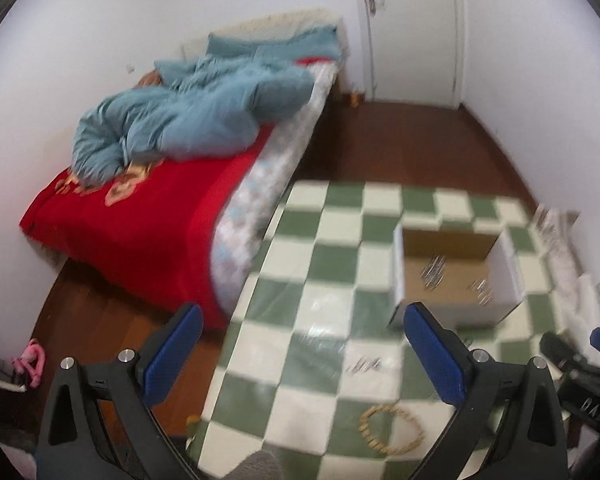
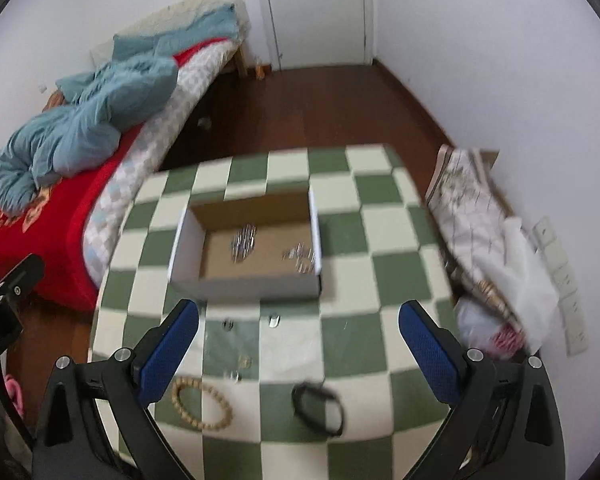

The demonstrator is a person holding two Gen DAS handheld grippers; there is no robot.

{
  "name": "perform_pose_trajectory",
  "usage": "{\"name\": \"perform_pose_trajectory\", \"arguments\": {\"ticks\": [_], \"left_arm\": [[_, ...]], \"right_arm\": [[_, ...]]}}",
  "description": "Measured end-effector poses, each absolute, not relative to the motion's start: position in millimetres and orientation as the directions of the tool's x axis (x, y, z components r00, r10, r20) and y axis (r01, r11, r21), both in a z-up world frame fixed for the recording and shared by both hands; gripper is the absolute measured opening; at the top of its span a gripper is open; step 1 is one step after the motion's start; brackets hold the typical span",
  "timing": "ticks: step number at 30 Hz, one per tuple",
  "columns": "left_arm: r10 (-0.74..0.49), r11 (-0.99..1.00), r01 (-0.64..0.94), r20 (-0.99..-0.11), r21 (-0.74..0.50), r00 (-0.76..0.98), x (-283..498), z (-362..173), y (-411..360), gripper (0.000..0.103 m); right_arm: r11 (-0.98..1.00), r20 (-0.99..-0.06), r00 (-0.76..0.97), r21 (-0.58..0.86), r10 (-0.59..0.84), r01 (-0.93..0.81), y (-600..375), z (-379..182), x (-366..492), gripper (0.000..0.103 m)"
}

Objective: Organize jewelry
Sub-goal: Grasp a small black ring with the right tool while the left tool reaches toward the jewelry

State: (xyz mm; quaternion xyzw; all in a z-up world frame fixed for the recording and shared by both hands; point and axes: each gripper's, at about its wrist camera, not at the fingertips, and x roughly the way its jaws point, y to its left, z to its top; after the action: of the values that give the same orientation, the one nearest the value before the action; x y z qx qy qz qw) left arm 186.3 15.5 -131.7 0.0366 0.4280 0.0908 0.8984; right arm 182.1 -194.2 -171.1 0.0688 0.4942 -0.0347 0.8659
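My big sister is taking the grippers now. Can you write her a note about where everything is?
Left gripper: open, holding nothing. Right gripper: open, holding nothing.
The box sits on the checkered table with two silvery jewelry piles already inside.
Still out on the table: the beaded bracelet, the black bracelet, and a few small silvery pieces in front of the box. They look too blurry to name.
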Motion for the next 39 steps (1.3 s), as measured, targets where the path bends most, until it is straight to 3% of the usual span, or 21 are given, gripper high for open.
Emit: {"name": "perform_pose_trajectory", "arguments": {"ticks": [2,4,8,10,12,18,20,22,23,26,39], "left_arm": [[0.203,0.979,-0.134,-0.802,0.154,0.562,188,-157,20,0.102],[0.208,0.978,-0.121,-0.834,0.169,0.511,195,-185,21,0.102],[0.191,0.982,-0.079,-0.875,0.174,0.446,210,-226,15,0.101],[0.159,0.987,-0.056,-0.899,0.149,0.409,219,-242,13,0.093],[0.120,0.993,-0.034,-0.921,0.116,0.371,227,-256,10,0.087],[0.049,0.996,0.062,-0.955,0.071,0.293,245,-289,-8,0.086],[0.051,0.994,0.082,-0.957,0.078,0.284,244,-296,-14,0.070],[0.019,0.993,0.103,-0.959,0.050,0.282,242,-299,-17,0.047],[0.008,0.993,0.108,-0.955,0.042,0.296,239,-298,-18,0.043],[0.009,0.989,0.137,-0.951,0.053,0.309,234,-297,-26,0.004],[0.121,0.990,0.029,-0.932,0.140,0.343,236,-292,26,0.000]], "right_arm": [[0.985,-0.881,0.471,0.114,0.039,0.133,-192,-193,181,0.077],[0.980,-0.897,0.437,0.145,0.072,0.136,-191,-215,183,0.065],[0.975,-0.918,0.380,0.177,0.115,0.134,-186,-254,196,0.051],[0.975,-0.927,0.357,0.178,0.119,0.135,-183,-267,206,0.047],[0.973,-0.937,0.325,0.184,0.132,0.136,-181,-281,213,0.047],[0.974,-0.948,0.293,0.172,0.124,0.144,-180,-297,222,0.047],[0.975,-0.950,0.292,0.165,0.115,0.152,-183,-300,223,0.047],[0.974,-0.950,0.291,0.163,0.111,0.160,-187,-301,225,0.047],[0.973,-0.951,0.290,0.163,0.111,0.163,-189,-302,227,0.047],[0.972,-0.952,0.287,0.160,0.107,0.170,-194,-305,232,0.047],[0.986,-0.957,0.275,0.121,0.086,0.113,-170,-323,258,0.047]]}}
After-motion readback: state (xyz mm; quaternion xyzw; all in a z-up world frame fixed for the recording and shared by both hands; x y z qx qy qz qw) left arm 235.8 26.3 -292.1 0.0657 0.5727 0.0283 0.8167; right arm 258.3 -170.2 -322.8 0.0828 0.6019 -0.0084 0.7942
